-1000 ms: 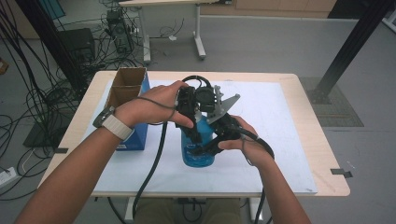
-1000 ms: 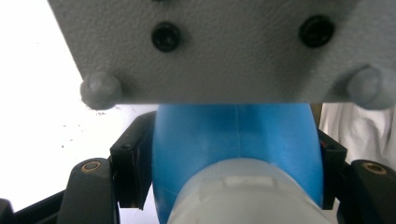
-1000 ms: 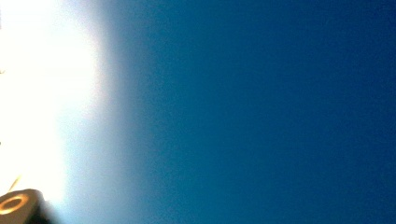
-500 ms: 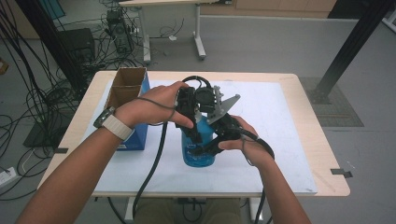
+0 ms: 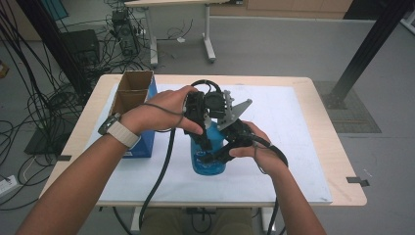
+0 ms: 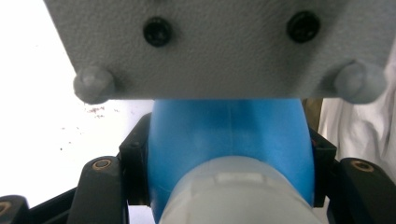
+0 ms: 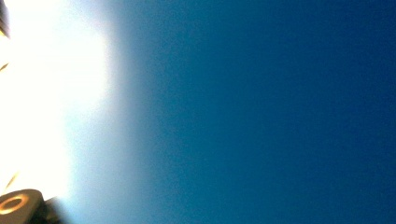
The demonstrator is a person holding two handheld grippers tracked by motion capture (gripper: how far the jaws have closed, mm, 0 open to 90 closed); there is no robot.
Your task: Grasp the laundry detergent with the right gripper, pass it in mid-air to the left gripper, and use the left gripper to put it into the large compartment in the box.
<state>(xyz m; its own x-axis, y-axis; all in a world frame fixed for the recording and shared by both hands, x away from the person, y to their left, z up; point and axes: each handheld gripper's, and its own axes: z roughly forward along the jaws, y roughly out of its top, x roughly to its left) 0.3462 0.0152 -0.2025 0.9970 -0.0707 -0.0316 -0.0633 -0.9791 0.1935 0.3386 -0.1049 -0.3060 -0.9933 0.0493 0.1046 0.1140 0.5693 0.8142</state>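
Blue plastic bottle (image 5: 208, 159) upright on the worktop (image 5: 293, 122): my right tongs (image 5: 215, 155) clamp its smooth, probably slippery, rigid body, my left tongs (image 5: 199, 128) grip the cap end above.

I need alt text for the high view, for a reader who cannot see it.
Two hands hold a blue bottle upright on a white-covered table: the left gripper is clamped near its top, the right gripper around its body. An open cardboard box stands to the left.

Both claws (image 5: 209, 142) grip the blue bottle (image 5: 208, 159).
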